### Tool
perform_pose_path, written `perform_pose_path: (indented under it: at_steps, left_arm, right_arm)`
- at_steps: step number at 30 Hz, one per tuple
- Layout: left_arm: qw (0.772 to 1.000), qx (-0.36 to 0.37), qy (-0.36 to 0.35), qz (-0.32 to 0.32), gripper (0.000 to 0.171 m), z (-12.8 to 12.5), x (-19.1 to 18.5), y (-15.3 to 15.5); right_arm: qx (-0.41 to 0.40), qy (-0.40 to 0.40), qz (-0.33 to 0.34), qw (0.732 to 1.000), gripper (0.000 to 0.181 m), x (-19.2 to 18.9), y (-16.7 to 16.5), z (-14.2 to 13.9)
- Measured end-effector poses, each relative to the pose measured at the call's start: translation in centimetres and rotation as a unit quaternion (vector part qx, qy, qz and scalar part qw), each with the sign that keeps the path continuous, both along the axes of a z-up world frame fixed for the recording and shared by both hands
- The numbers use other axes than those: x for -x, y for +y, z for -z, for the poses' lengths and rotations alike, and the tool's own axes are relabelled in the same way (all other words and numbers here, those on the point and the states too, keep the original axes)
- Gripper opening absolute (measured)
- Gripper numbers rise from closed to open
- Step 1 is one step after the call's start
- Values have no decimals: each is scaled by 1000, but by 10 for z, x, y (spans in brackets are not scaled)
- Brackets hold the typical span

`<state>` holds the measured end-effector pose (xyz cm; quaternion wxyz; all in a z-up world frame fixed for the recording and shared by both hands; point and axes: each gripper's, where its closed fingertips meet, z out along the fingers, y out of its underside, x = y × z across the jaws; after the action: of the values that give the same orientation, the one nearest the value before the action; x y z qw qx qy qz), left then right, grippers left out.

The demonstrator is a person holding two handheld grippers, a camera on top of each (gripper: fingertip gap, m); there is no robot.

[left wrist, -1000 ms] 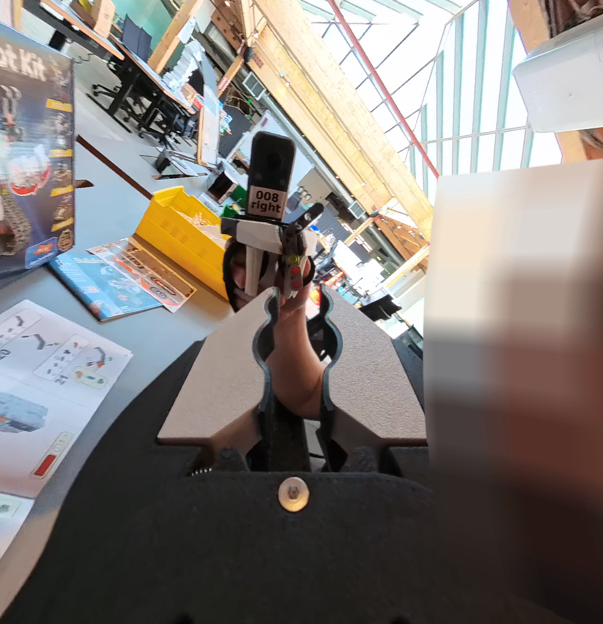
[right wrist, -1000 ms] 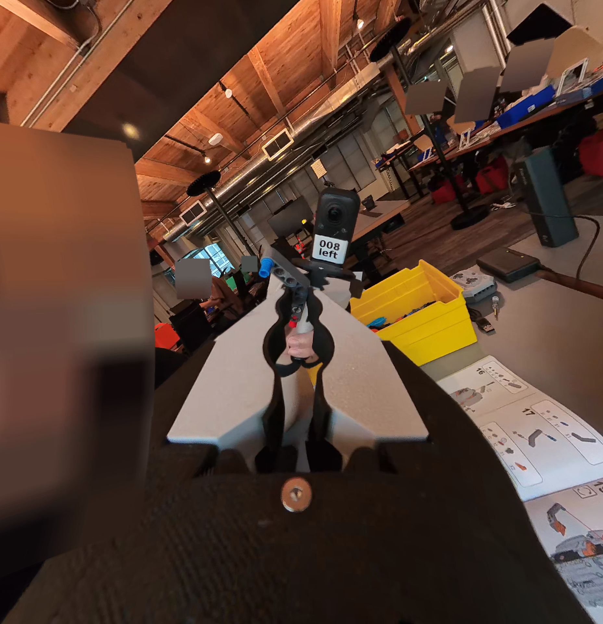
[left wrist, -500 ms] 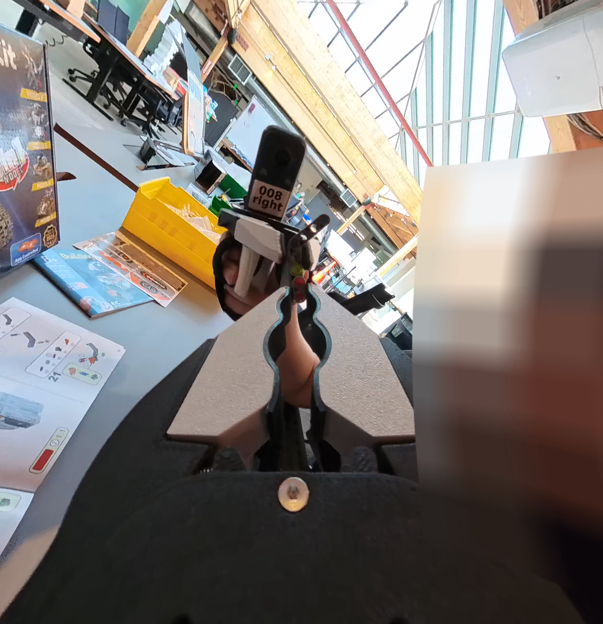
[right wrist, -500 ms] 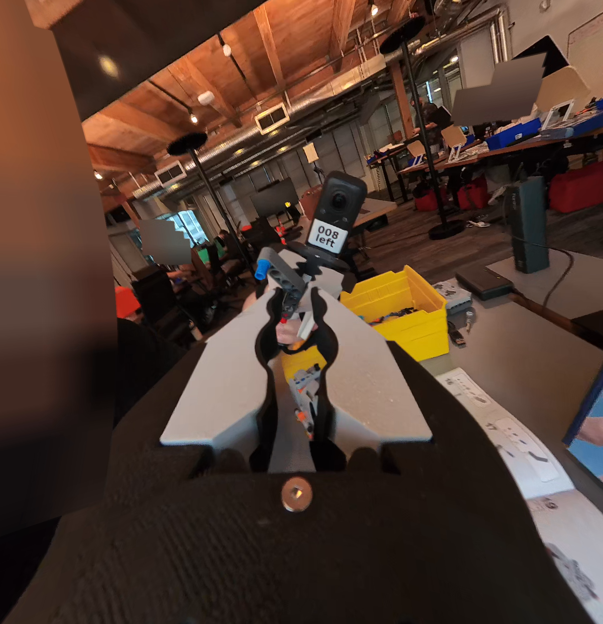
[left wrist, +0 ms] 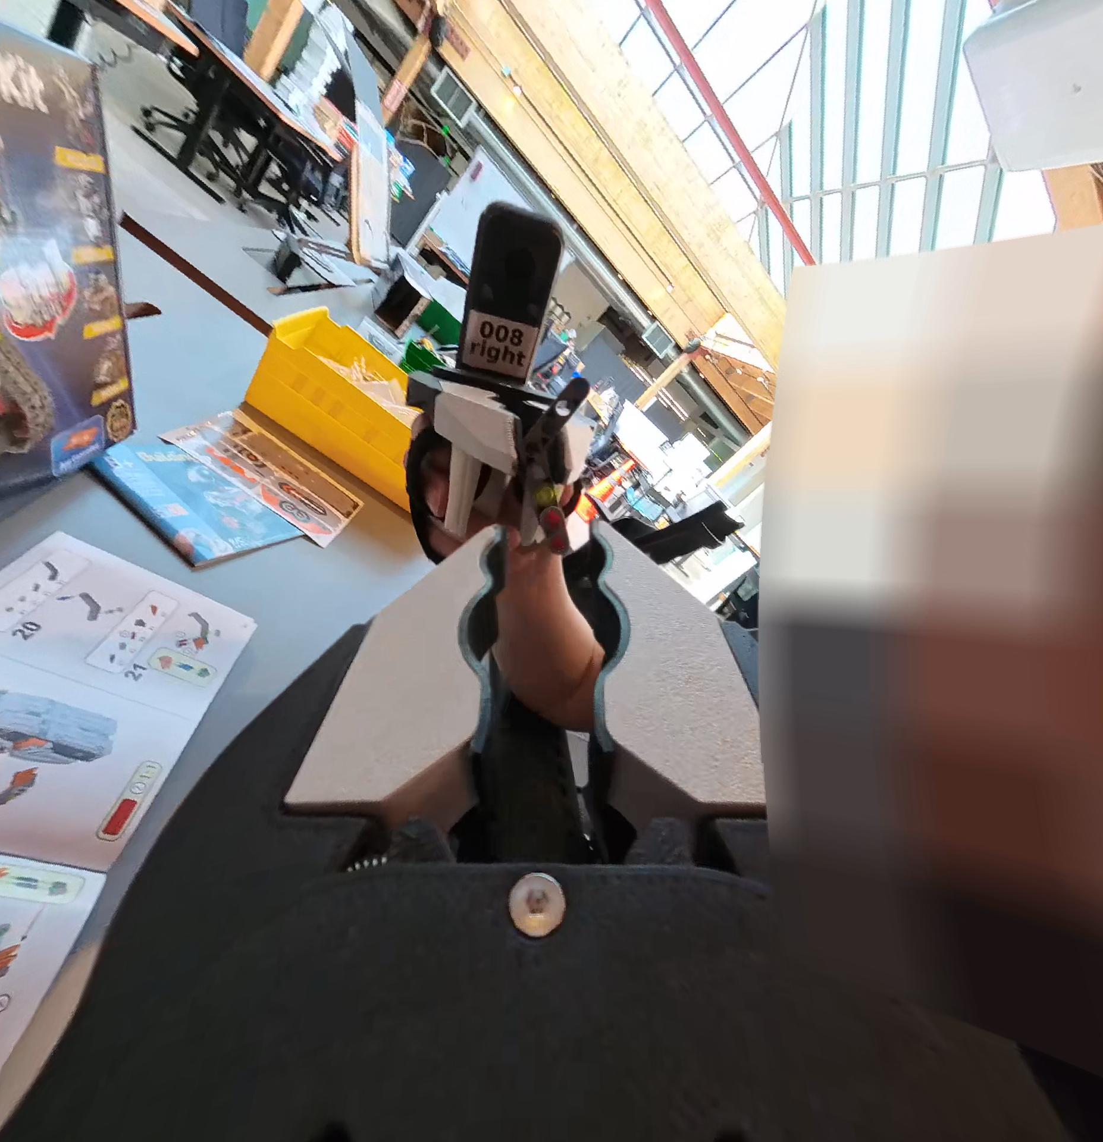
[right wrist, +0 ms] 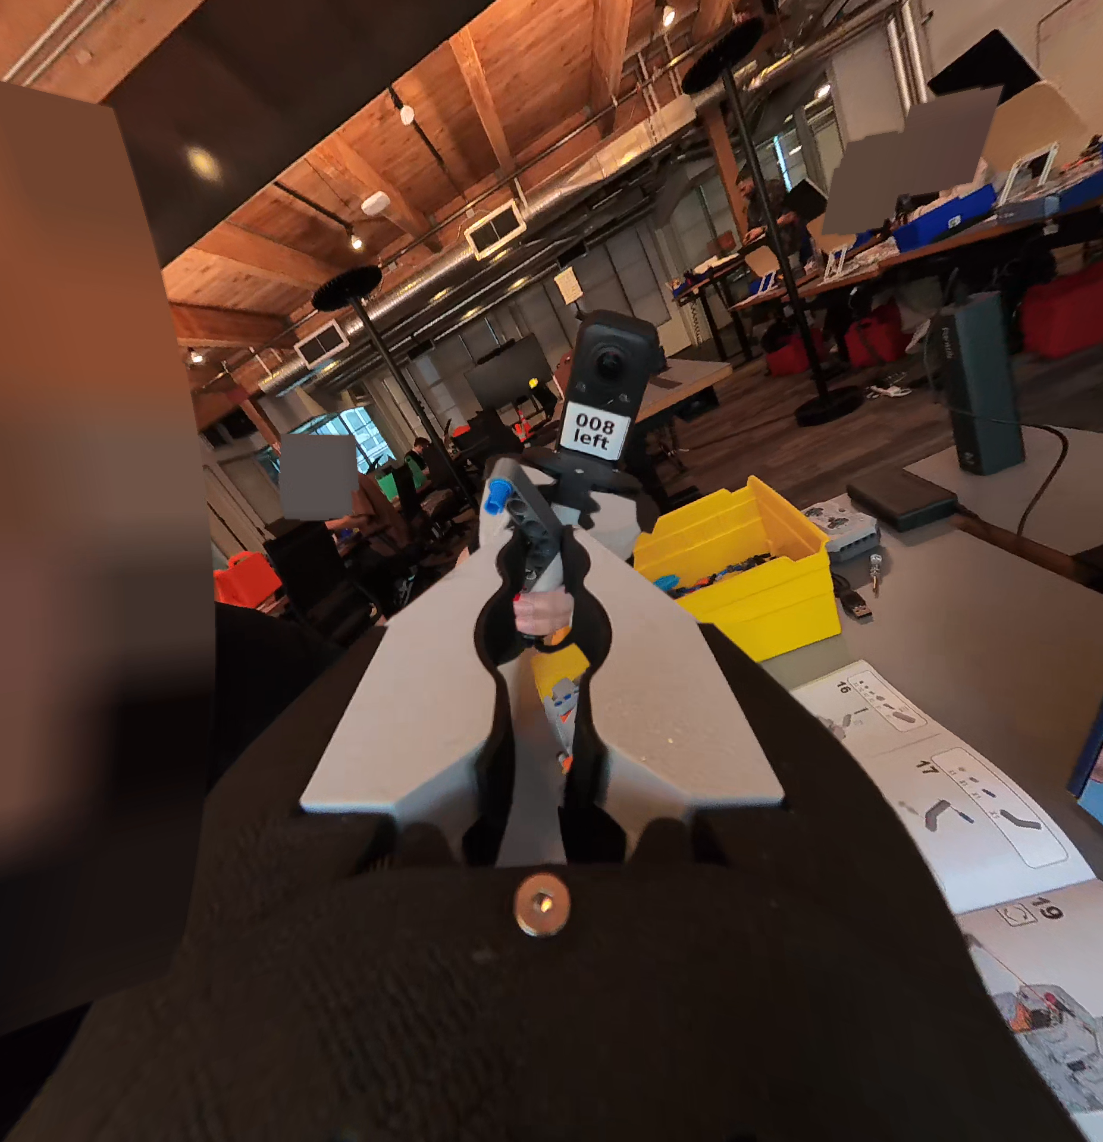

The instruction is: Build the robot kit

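Both grippers are held up in the air, facing each other. My right gripper [right wrist: 540, 547] is shut on a dark grey holed beam [right wrist: 530, 525] with a blue pin [right wrist: 494, 497] at its top end. The left wrist view shows the same beam [left wrist: 546, 445] in that gripper [left wrist: 512, 445], with a yellow and red pins [left wrist: 552, 525] at its lower end. My left gripper [left wrist: 546, 544] is open, and the pin end sits between its fingertips; I cannot tell whether they touch. The left gripper [right wrist: 598, 500] also shows behind the beam in the right wrist view.
Below is a grey table [left wrist: 227, 346] with a yellow parts bin [left wrist: 326, 395] [right wrist: 753, 581], open instruction sheets [left wrist: 104, 649] [right wrist: 944, 772], a blue booklet [left wrist: 190, 494], a tall kit box [left wrist: 42, 278], and a black power brick [right wrist: 901, 500]. A small grey-orange assembly [right wrist: 561, 704] lies below.
My left gripper's fingers narrowed half a second ago and have opened again. The right gripper with the beam has shifted slightly; both views swung a little.
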<state>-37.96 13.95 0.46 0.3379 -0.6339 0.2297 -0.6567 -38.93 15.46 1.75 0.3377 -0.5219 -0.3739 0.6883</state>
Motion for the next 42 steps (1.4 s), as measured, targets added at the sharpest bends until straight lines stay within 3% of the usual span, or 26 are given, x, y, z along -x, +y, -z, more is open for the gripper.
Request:
perform_pose_path:
  at_steps: [1,4,8,11,13,15,18,21,25,33,42]
  left_arm:
    - [1000,-1,0,-5,22,0,1,2]
    - [1000,-4,-11,7,5,-2,-1,-1]
    - [1000,-10,17,10,5,3,-4,-3]
    - [999,11,33,34,5,9,-3,-9]
    - [996,28,77,44,5,24,-2,-11]
    - [990,42,127,52,4,43,-3,-12]
    - [980,63,176,70,5,66,-8,-15]
    - [971,72,213,87,5,82,-13,-19]
    - [965,77,236,90,5,91,-12,-20]
    - [954,88,267,108,6,103,-12,-27]
    - [944,96,289,130,5,112,-11,-35]
  right_arm:
    - [1,6,8,1000,10,0,2,-2]
    - [-5,15,22,1000,10,0,5,-4]
    - [-54,-13,4,998,12,-4,1,2]
    - [-205,-97,43,973,54,-20,8,20]
    - [-341,-162,105,920,77,-35,19,31]
    - [-488,-194,120,843,80,-42,8,37]
    - [-648,-237,101,717,59,-27,-16,59]
    - [-678,-312,62,662,48,-17,-20,89]
    - [-684,-325,36,652,31,-16,-28,98]
    - [-701,-358,8,617,19,-17,-33,113]
    - [-696,-382,-5,608,21,-14,-38,125]
